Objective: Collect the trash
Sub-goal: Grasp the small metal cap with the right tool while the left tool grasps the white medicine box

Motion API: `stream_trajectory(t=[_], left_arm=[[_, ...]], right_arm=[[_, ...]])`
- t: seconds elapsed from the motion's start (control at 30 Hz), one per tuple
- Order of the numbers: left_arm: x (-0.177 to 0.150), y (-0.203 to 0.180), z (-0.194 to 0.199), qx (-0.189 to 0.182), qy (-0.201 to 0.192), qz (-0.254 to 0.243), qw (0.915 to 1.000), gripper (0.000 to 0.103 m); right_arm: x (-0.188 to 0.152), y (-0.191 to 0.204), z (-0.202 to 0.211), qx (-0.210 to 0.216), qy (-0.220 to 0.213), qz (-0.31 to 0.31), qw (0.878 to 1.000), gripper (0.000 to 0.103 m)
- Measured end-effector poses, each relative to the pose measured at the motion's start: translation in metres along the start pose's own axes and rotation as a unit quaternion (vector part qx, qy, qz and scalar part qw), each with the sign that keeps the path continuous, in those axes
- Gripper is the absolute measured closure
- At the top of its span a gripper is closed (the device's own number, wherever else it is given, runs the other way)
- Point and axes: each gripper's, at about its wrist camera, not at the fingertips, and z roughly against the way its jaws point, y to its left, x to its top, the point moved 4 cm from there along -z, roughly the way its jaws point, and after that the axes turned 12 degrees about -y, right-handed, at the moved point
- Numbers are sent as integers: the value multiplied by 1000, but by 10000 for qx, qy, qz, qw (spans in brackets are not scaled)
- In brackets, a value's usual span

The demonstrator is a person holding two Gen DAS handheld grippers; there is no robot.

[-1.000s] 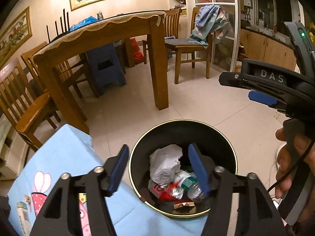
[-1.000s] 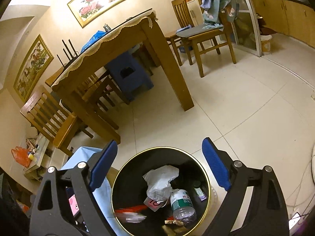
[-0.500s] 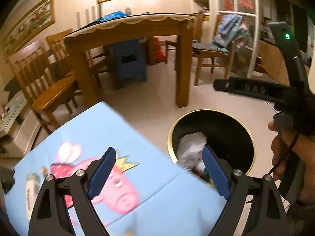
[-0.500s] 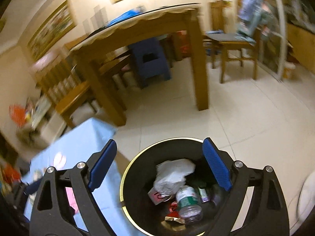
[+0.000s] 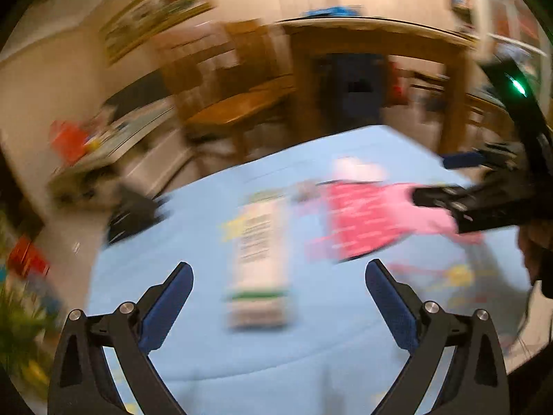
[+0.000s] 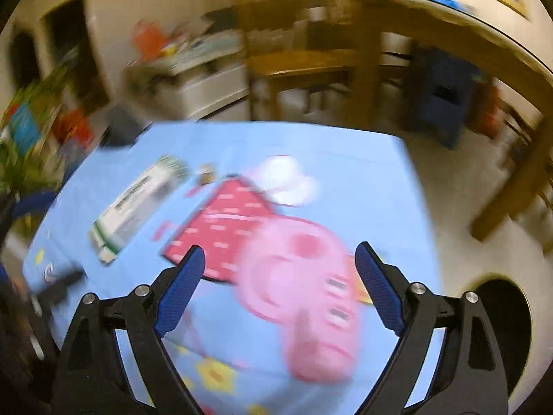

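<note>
Both views are blurred by motion. A white carton with green stripes [image 5: 257,263] lies flat on the light blue cartoon tablecloth [image 5: 311,356]. My left gripper [image 5: 278,297] is open and empty, just short of the carton, its fingers either side of it. The carton also shows in the right wrist view [image 6: 134,207], far to the left. My right gripper [image 6: 280,283] is open and empty above the pink pig print [image 6: 297,297]. A small brownish thing [image 6: 206,174] lies beyond the carton. The black trash bin [image 6: 508,328] stands on the floor at the table's right edge.
The right gripper's body [image 5: 484,204] hangs over the table's right side in the left wrist view. A dark object [image 5: 134,214] sits at the table's far left corner. A wooden dining table [image 6: 449,34], chairs and a blue stool [image 6: 446,97] stand beyond.
Both grippers have swung left, away from the trash bin and over the blue table. The carton has come in front of my left gripper. Both stay open.
</note>
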Motion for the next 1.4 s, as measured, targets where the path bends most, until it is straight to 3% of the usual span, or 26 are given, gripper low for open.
stream_trajectory(t=[0.13,0.23,0.4,0.47,0.53,0.57,0.7,0.83,1.03,1.2,1.33,1.4], left_arm=[[-15,79,-1,463,93,733,9962,7],[-22,107,-3,594,90,1071,9924,7],[-18,111,-4,438,76,1220,9915,7],[-17,108,-5,415,78,1150,9925,7],[-19,102,-7,375,117,1066,9935,7],[-20,98,-8,368,137,1025,9940,7],[-23,88,-13,285,210,875,9955,7],[-23,68,-20,-172,307,825,9960,7],[-7,22,-55,-892,573,615,9925,7],[1,-13,-93,-1089,921,462,9887,7],[-6,-30,-115,-999,1236,218,9871,7],[-10,-32,-121,-942,1349,234,9861,15]], right_arm=[[14,39,-57,18,368,499,9981,44],[29,43,-92,170,482,111,9986,50],[44,50,-127,271,608,39,9978,54],[47,51,-137,276,660,100,9974,64],[50,53,-138,304,675,139,9972,82],[49,55,-137,306,700,170,9969,82],[36,60,-118,429,804,324,9953,82],[3,44,-65,538,773,236,9953,83],[-34,-13,16,514,440,-685,9954,83],[-30,-46,63,435,-99,-1237,9913,83],[-27,-56,76,450,-246,-1299,9902,82],[-26,-62,81,437,-296,-1308,9900,82]])
